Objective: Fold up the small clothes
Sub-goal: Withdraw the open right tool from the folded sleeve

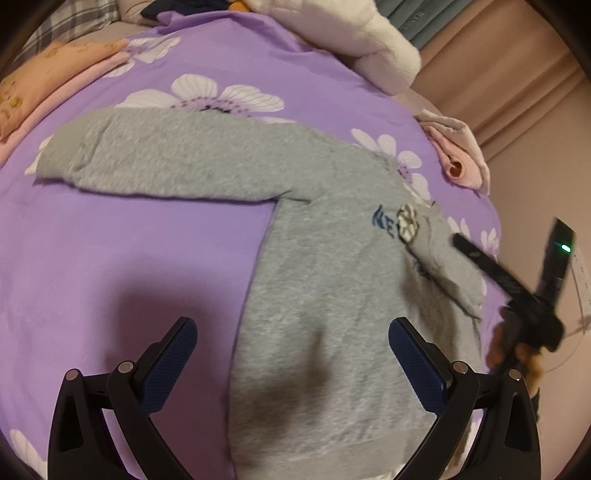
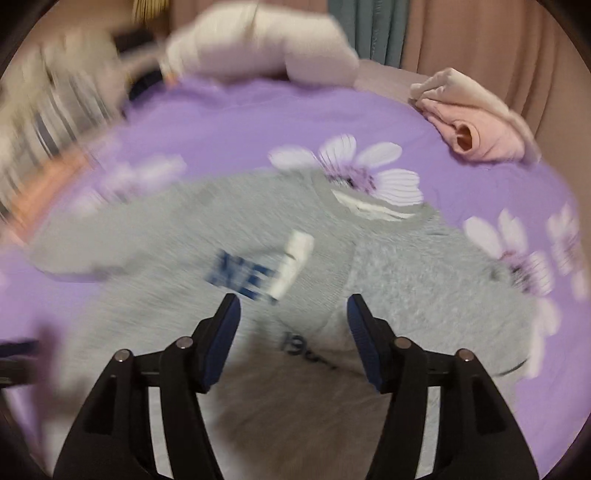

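Observation:
A small grey sweatshirt with blue lettering lies front up on the purple flowered bedsheet. Its left sleeve stretches out flat to the left; its right sleeve is folded in over the chest. My left gripper is open and empty above the sweatshirt's lower body. My right gripper is open and empty above the chest of the sweatshirt; the right wrist view is motion-blurred. The right gripper also shows in the left wrist view, at the sweatshirt's right edge.
A folded pink garment lies at the bed's right edge, also in the right wrist view. A white fluffy blanket is heaped at the far end. Orange and pink folded cloth lies far left. Curtains hang beyond the bed.

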`<state>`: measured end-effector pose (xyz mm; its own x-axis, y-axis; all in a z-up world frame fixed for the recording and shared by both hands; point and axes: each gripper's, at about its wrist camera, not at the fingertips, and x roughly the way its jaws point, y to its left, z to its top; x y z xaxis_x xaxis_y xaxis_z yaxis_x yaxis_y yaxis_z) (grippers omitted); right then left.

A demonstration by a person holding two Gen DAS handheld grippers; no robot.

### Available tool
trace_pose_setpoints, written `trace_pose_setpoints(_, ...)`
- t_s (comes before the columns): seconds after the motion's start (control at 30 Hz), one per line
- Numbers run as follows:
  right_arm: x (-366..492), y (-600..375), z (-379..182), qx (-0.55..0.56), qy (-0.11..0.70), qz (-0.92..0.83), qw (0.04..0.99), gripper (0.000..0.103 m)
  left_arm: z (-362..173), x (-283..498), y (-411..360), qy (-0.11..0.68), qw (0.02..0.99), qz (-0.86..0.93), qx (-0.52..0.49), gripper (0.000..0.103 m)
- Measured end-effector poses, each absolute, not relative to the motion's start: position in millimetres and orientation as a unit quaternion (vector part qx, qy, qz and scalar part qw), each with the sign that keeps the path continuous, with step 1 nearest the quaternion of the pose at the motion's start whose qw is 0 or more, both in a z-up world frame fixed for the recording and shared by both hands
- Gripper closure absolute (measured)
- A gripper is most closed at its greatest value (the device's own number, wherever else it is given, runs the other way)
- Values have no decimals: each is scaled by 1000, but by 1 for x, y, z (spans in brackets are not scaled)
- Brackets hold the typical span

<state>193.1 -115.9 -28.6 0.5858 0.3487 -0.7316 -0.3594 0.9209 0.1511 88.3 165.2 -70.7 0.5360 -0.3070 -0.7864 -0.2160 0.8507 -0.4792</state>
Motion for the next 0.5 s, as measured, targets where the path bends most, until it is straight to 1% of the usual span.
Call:
trace_pose_setpoints(0.07, 192, -141, -22, 53, 400, 201, 893, 38, -69, 91, 162, 477, 834, -33, -274, 1)
trace_pose_setpoints(0.1, 194, -155, -22, 81, 400, 196, 892, 42, -68, 92, 160, 476, 834, -36, -275, 1)
trace_pose_setpoints(0.13, 197, -165, -26, 93, 406, 181, 891, 61, -69, 94, 158, 476, 834, -37, -276, 1)
trace_pose_setpoints(0.2, 203, -172, -37, 87, 427, 155, 887, 87, -70, 97, 155, 478, 833, -38, -277, 1)
trace_pose_setpoints(0.27, 202, -164, -47, 76, 433, 161, 884, 88, -73, 98, 154, 480, 831, -37, -279, 1)
trace_pose_setpoints(0.3, 201, -157, -52, 66, 435, 168, 882, 92, -74, 98, 154, 481, 830, -35, -280, 1)
trace_pose_setpoints(0.5, 218, -103, -77, 29, 433, 199, 879, 92, -74, 96, 162, 482, 828, -20, -286, 1)
